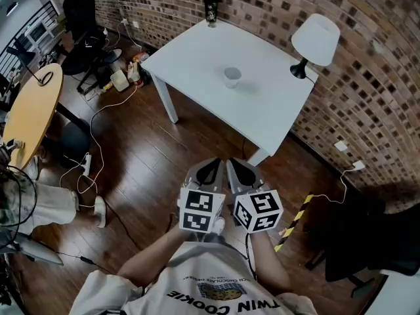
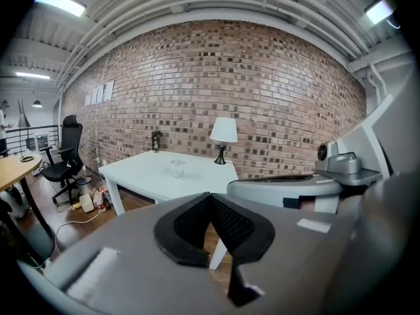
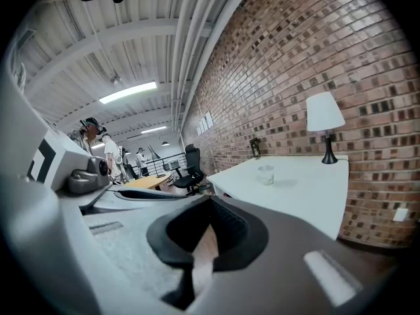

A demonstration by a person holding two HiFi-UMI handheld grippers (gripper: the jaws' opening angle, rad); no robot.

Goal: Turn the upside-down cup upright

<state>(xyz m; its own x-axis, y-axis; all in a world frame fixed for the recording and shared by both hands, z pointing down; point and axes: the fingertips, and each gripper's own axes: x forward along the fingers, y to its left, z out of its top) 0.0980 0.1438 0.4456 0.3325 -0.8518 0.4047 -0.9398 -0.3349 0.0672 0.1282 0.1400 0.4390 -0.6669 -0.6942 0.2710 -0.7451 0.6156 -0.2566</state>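
The jaws of the left gripper [image 2: 210, 199] are seen clenched tip to tip w/ nothing between them. Those of the right gripper [image 3: 210, 205] are likewise pressed together & empty. Both grippers are held side by side close to the body, above the wooden floor [image 1: 151, 169]. They are pointed toward the white bench [image 1: 197, 58] and are well apart from it. The cup [image 1: 231, 77], small & clear, is stood near the middle of the bench, apart from the lamp [image 1: 315, 41] at the wall-side corner and the dark object [image 1: 211, 10] at the far corner. Whether its mouth is up or down cannot be made out at this range. The scene is thus matched equally by an approach to a cup resting on its rim and by a retreat from one set on its base. Either way, care w/ footing is judged to be needed, as a power strip [image 1: 86, 165] is lying on the floor at the left. The cup is prob. thin & light, so any grip would be best taken lightly at the side wall, w/o crushing, & clear of the lamp.
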